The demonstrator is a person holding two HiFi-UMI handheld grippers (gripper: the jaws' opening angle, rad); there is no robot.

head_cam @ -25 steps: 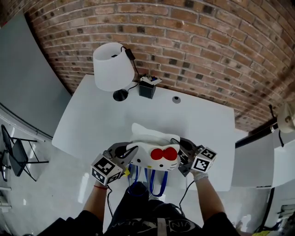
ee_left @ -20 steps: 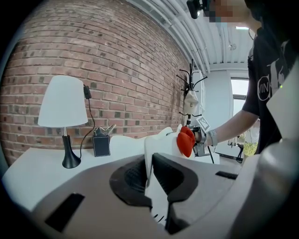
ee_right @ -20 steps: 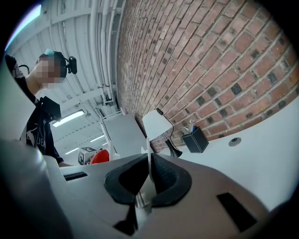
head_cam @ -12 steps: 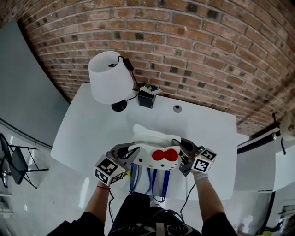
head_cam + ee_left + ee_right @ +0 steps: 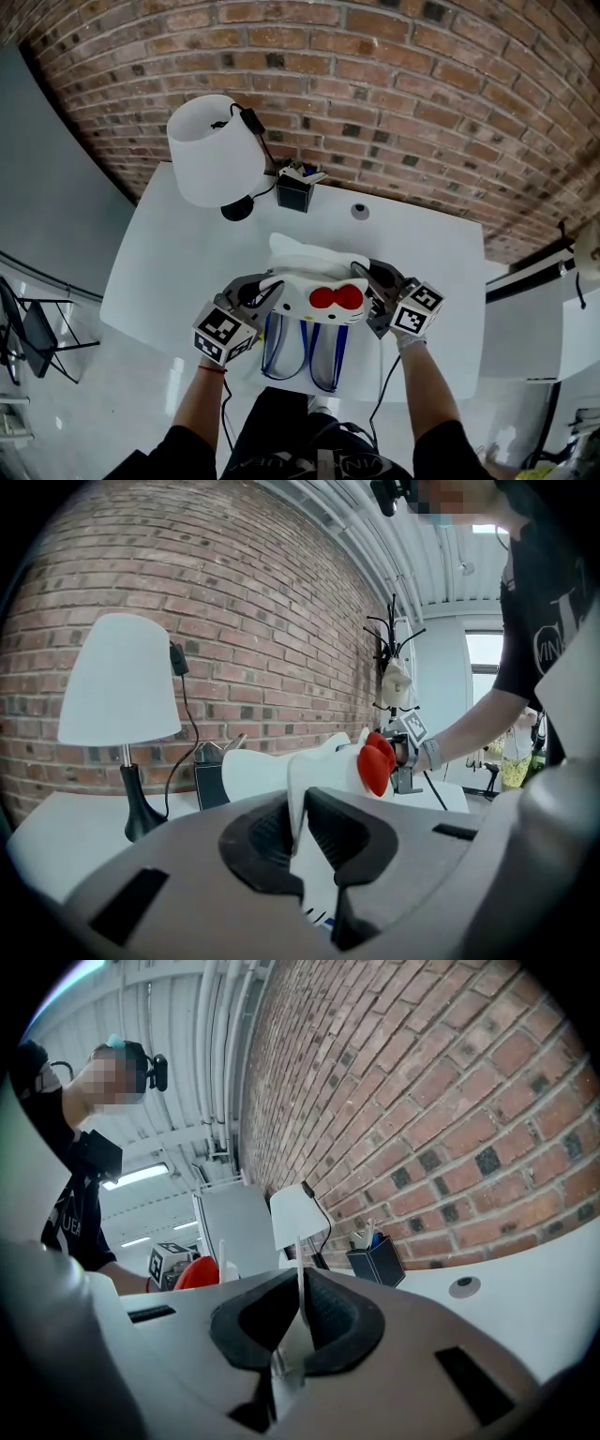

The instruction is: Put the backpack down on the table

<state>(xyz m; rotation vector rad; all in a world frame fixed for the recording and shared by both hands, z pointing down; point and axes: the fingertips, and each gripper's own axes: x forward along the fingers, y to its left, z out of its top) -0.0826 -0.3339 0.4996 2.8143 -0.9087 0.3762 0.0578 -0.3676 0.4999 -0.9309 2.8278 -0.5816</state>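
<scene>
White backpack hangs crosswise between the left gripper and the right gripper, each clamped on one side edge, over the near part of the table.

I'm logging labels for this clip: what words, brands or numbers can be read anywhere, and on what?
"VIN": white print on the person's black shirt, the rest cut off.
Left marker cube, right marker cube: square patterns, no letters.
Backpack, lamp, pen holder: no text readable.
</scene>
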